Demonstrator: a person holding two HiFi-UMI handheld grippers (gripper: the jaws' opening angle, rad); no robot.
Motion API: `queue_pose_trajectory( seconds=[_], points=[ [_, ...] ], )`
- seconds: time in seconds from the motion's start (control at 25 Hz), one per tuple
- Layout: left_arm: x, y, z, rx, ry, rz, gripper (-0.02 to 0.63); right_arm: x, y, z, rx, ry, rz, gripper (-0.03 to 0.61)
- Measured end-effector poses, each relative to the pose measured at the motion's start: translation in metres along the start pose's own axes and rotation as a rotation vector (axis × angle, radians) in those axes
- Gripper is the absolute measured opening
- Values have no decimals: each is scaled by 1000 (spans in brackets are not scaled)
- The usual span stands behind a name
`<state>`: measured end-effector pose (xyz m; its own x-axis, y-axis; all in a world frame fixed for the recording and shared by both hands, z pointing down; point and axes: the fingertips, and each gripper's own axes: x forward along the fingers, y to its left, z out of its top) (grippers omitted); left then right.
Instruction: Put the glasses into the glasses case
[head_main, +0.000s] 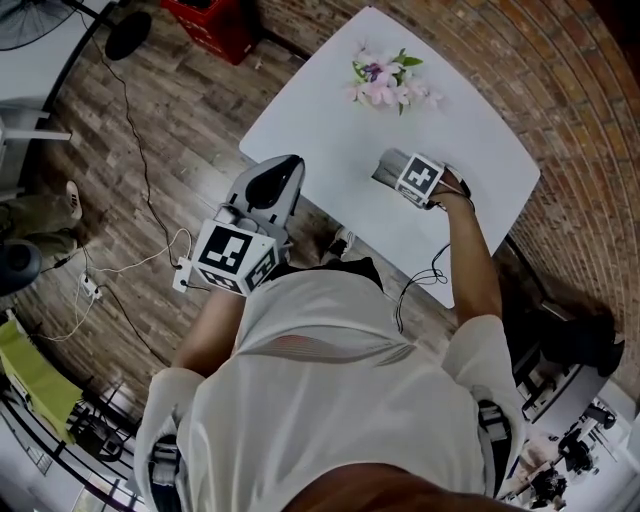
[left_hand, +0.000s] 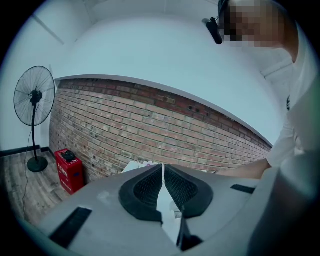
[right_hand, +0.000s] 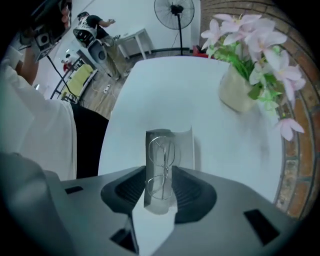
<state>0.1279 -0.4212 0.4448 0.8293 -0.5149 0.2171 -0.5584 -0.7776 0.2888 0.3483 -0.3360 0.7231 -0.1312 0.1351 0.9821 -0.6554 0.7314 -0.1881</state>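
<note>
Wood plank floor (head_main: 150, 150) fills the left of the head view, with a cable (head_main: 128, 110) running across it. A white table (head_main: 330, 130) sits upper centre and a brick wall (head_main: 560, 90) is at the right.

Centre-left, the left gripper (head_main: 285, 170) hangs off the table's near edge, over the floor. Its marker cube (head_main: 235, 255) is toward the person's white shirt (head_main: 330, 380). In the left gripper view a standing fan (left_hand: 34, 95) is at far left and a red box (left_hand: 69, 170) sits on the floor by the bricks. The left gripper's jaws are closed tip to tip with nothing between them.

Further right in the head view, pink flowers (head_main: 385, 80) stand near the table's far edge, upper centre. The right gripper (right_hand: 159, 175) is over the table, below and right of the flowers, on the person's outstretched arm (head_main: 475, 260). It points steeply down.

In the right gripper view its jaws are spread and released. The glasses case (right_hand: 182, 147) lies open on the table between them, grey, at frame centre. The glasses (right_hand: 161, 167), thin wire frame, lie inside the case's tray, one lens above the other in the frame. The pads flank the tray closely; I cannot tell if they touch its sides. A beige vase (right_hand: 239, 90) holding the flowers stands at upper right, well apart from the case.
</note>
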Motion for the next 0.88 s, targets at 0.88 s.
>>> queue_pose_trajectory(
  seconds=[0.88],
  points=[
    [27,-46,69,142,-132,-216,26,-295,72,11,422,-1105,-679,52]
  ],
)
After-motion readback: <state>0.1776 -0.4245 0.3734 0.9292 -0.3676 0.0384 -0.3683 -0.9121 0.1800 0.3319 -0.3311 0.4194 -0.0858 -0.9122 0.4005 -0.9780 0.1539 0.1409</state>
